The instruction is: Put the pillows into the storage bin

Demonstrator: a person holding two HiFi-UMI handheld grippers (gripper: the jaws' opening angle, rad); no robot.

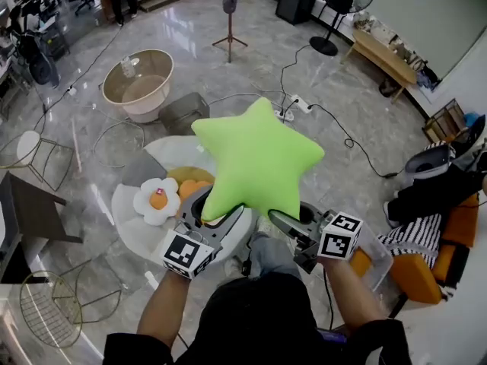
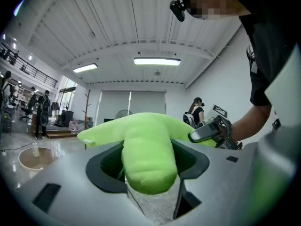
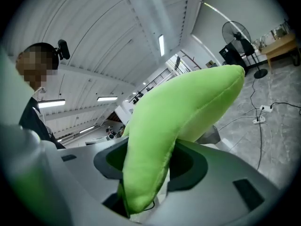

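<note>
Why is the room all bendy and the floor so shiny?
Head view: the wide lens bends the room round its edges, and the polished floor mirrors light in pale streaks. Left gripper view: the ceiling lamp glares white. Right gripper view: corners go dark, and the star pillow looks stretched.

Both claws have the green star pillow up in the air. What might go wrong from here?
1. The left claw and right claw each pinch only one soft tip of the green star pillow; pulling the hands apart may slip one tip free.
2. The pillow blocks much of the head view, so the drop may be misjudged.
</note>
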